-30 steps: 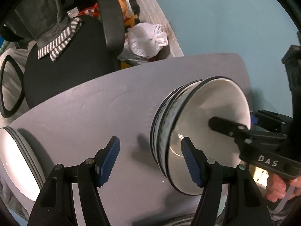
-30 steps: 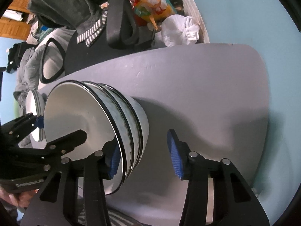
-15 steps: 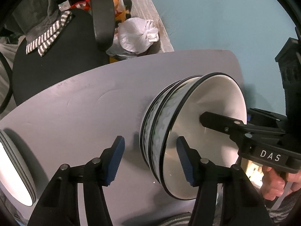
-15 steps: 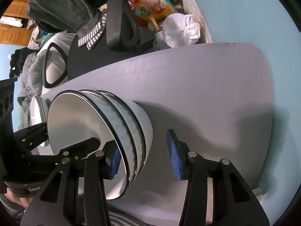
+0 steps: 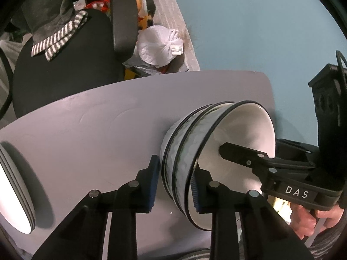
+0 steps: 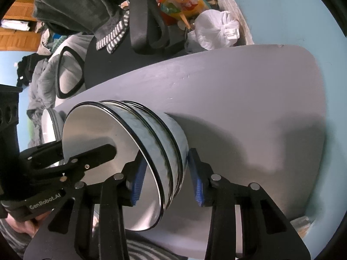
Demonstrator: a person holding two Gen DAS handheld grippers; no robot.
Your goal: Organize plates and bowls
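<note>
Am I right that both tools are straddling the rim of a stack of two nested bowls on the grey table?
Not quite: the stack of bowls has three, not two; the right wrist view shows three dark rims. Both tools, left and right, do straddle its rim on the grey table.

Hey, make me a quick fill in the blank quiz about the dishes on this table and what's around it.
The stack of bowls holds ___ nested bowls.
Each bowl's rim is edged in ___.
In the left wrist view, the plates sit at the ___ edge of the table.
The tied plastic bag beyond the table is ___.

Missing words: three; black; left; white
</note>
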